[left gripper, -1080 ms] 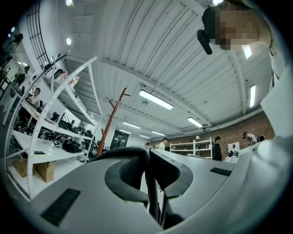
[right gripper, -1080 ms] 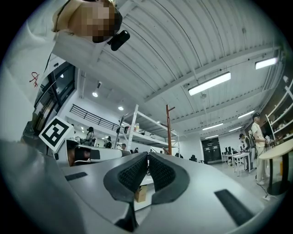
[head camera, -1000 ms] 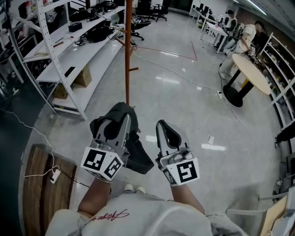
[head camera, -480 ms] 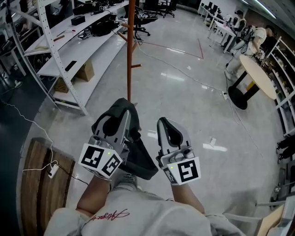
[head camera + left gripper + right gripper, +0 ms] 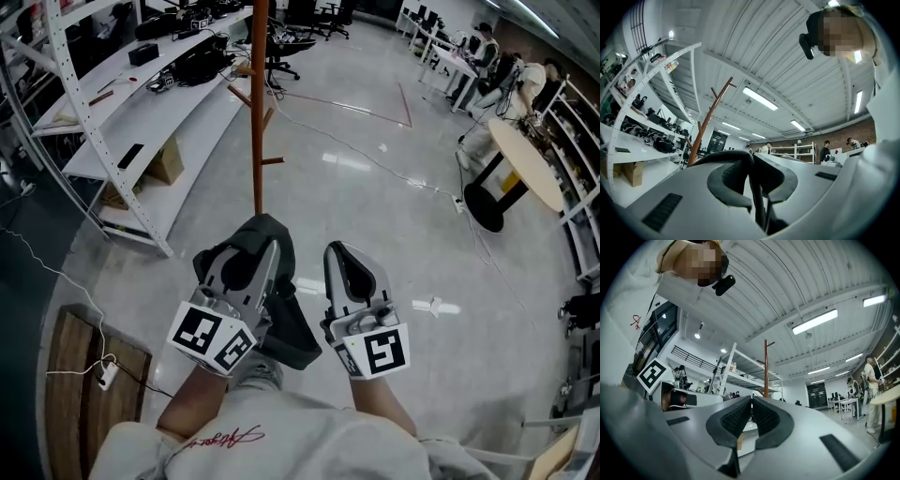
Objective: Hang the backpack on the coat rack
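Left tongs clamp seemingly the backpack by its loop, right tongs closed, empty; raise the loop clear over a coat rack peg.

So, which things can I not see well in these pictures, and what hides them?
1. Backpack: in the head view it is mostly covered by the left gripper. The left gripper view shows only a dark strap in the shut jaws.
2. Coat rack: in the head view its top is cut off by the upper edge, and its foot is behind the backpack.
3. Items on the shelves: in the head view they are too small to name.
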`<action>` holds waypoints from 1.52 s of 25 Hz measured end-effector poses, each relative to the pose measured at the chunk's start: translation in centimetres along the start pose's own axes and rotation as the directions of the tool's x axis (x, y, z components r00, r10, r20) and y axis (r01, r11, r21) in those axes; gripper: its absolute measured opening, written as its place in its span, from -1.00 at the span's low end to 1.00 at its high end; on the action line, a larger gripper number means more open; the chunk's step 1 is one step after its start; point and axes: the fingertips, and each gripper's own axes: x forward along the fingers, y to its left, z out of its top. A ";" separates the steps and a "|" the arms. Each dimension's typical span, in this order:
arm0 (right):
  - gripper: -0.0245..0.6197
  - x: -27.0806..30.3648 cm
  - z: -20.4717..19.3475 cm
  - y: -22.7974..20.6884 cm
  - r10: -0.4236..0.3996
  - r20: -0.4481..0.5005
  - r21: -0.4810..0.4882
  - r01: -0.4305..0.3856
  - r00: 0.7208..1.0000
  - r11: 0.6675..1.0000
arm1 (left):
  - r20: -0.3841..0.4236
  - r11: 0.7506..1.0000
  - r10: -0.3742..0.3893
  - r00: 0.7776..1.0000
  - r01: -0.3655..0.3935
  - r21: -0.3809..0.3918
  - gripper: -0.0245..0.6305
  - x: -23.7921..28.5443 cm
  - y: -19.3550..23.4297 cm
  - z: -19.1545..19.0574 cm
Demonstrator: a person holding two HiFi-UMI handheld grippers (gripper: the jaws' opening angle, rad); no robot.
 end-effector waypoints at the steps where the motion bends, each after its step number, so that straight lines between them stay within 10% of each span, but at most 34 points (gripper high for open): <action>1: -0.86 1.2 -0.3 -0.5 -0.003 0.003 -0.002 0.003 1.000 1.000 | -0.006 1.000 -0.019 1.000 0.019 0.004 -0.80 0.9 0.5 -0.2; 15: -0.86 13.6 -2.9 -9.5 -0.100 0.025 -0.031 0.100 0.995 0.994 | -0.086 0.953 -0.301 0.950 0.296 -0.068 -0.80 11.3 3.9 -2.1; 38: -0.86 10.9 -5.8 -18.2 -0.258 -0.064 -0.050 0.256 0.964 0.966 | -0.185 0.814 -0.580 0.793 0.557 -0.164 -0.80 21.3 2.8 -9.0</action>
